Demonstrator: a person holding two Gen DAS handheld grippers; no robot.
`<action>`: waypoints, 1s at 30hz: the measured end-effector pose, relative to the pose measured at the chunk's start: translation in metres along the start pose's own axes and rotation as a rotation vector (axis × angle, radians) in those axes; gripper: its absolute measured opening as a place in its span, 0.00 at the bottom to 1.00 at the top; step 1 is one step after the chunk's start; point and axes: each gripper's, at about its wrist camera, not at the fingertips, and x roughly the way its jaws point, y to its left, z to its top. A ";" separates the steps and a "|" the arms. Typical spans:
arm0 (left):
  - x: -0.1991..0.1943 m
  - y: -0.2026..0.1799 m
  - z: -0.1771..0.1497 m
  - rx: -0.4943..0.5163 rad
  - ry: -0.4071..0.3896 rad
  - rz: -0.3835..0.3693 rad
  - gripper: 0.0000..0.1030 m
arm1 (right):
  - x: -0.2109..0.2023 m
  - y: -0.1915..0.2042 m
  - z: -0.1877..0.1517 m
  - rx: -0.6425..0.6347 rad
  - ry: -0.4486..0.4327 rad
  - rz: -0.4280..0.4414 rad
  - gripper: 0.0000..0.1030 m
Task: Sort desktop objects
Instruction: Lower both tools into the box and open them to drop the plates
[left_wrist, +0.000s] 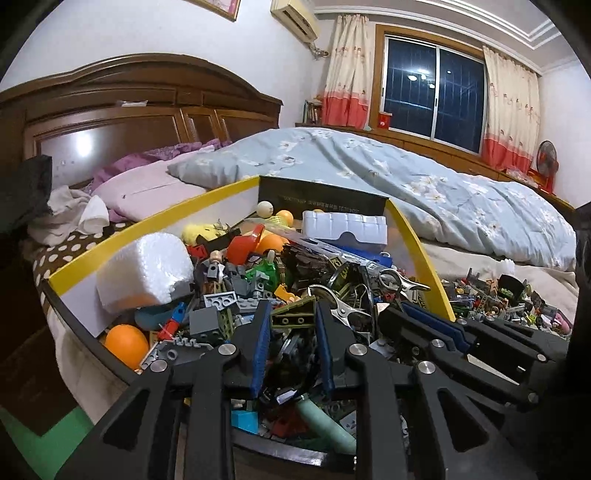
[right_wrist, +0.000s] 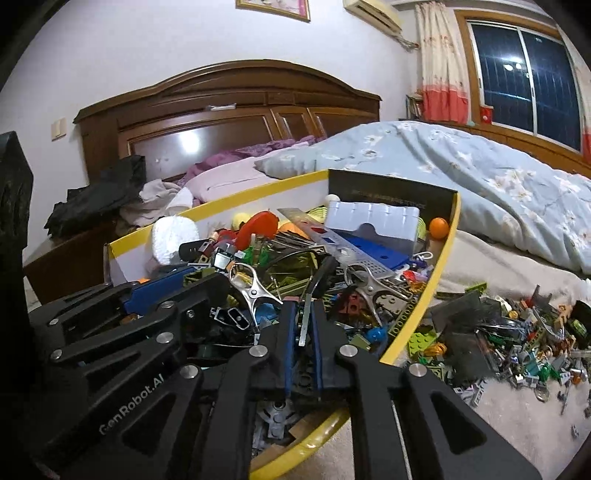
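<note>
A yellow-rimmed box (left_wrist: 147, 225) (right_wrist: 236, 199) on the bed is full of toy bricks, metal clips, orange balls and other small objects. My left gripper (left_wrist: 291, 314) reaches into the pile with its jaws around an olive-green sloped brick (left_wrist: 293, 316); the pads touch its sides. My right gripper (right_wrist: 303, 314) is nearly shut on a thin grey metal strip (right_wrist: 304, 317) that stands between the pads. The right gripper also shows at the right of the left wrist view (left_wrist: 436, 325), and the left gripper at the left of the right wrist view (right_wrist: 192, 284).
A white foam block (left_wrist: 144, 273) and an orange ball (left_wrist: 127, 345) lie at the box's left. A clear plastic case (left_wrist: 343, 225) and a black carton (left_wrist: 321, 195) are at its back. A loose brick pile (right_wrist: 517, 339) lies on the blanket to the right.
</note>
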 end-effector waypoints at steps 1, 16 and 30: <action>-0.002 -0.001 0.000 0.011 -0.011 0.009 0.23 | -0.002 0.002 0.000 -0.010 -0.010 -0.016 0.12; -0.017 0.023 0.006 -0.031 -0.026 0.066 0.42 | -0.014 -0.007 0.003 0.047 -0.092 -0.029 0.58; -0.024 0.023 0.005 0.004 0.058 0.005 0.28 | -0.020 0.016 0.012 -0.083 -0.036 0.088 0.39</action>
